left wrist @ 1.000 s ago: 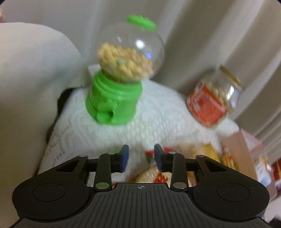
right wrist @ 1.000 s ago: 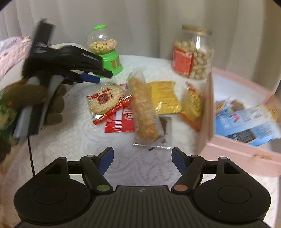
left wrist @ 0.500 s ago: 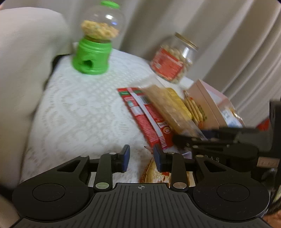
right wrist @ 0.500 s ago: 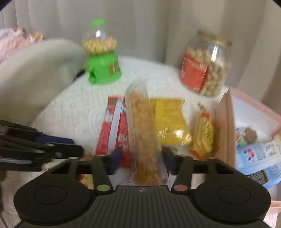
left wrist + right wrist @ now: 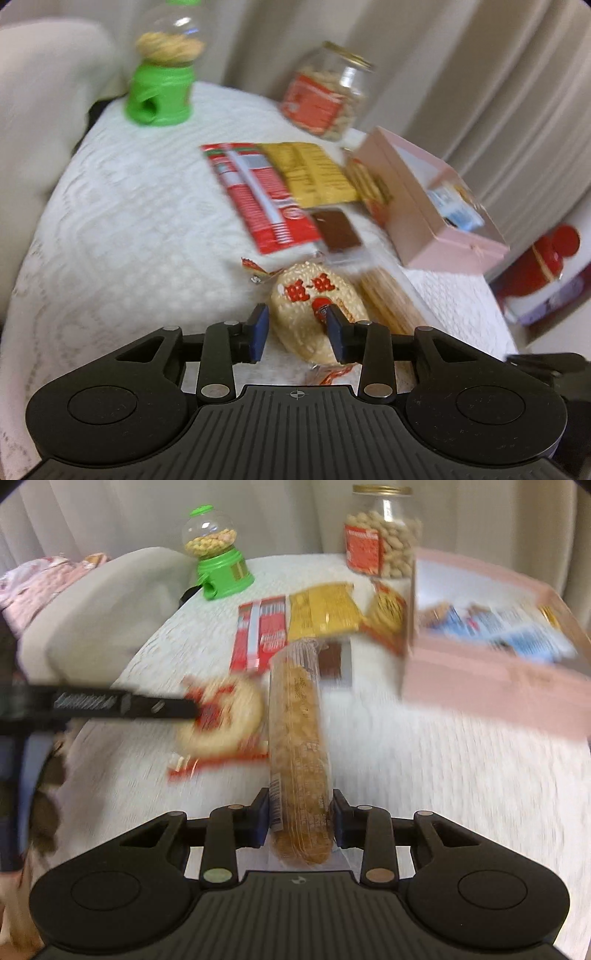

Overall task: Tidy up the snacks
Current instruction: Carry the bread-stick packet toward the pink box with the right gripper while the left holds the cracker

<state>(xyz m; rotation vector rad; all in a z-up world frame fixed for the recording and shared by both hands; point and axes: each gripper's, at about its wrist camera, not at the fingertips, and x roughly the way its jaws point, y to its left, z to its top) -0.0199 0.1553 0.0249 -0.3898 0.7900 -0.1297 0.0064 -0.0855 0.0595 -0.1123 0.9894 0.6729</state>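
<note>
Right gripper [image 5: 298, 821]: both blue pads pressed against the near end of a long clear-wrapped snack tube [image 5: 297, 738], jaws closed on it. Tube runs away from the camera toward the middle of the white lace-covered table [image 5: 424, 746]; whether its far end rests on the cloth cannot be told.

Left gripper [image 5: 297, 332]: jaws set around a round rice cracker pack [image 5: 314, 310] with red print. Right pad meets the pack's edge; left pad just beside it, contact not clear, so a firm grip cannot be told. From the right wrist view this gripper [image 5: 192, 710] reaches in from the left table edge, tip at the cracker pack [image 5: 221, 720], heavily blurred.

On the table past these: red-and-white wafer packs [image 5: 260, 631], yellow packet [image 5: 325, 609] touching them on the right, an orange packet [image 5: 388, 616] leaning at the pink box [image 5: 480, 675], a small brown-faced packet [image 5: 332, 659] just beyond the tube.

Pink box at the right edge, open, blue-and-white packets [image 5: 517, 631] inside.

Far edge: green gumball dispenser [image 5: 218, 557] toward the left corner, peanut jar [image 5: 384, 531] with red label toward the right
</note>
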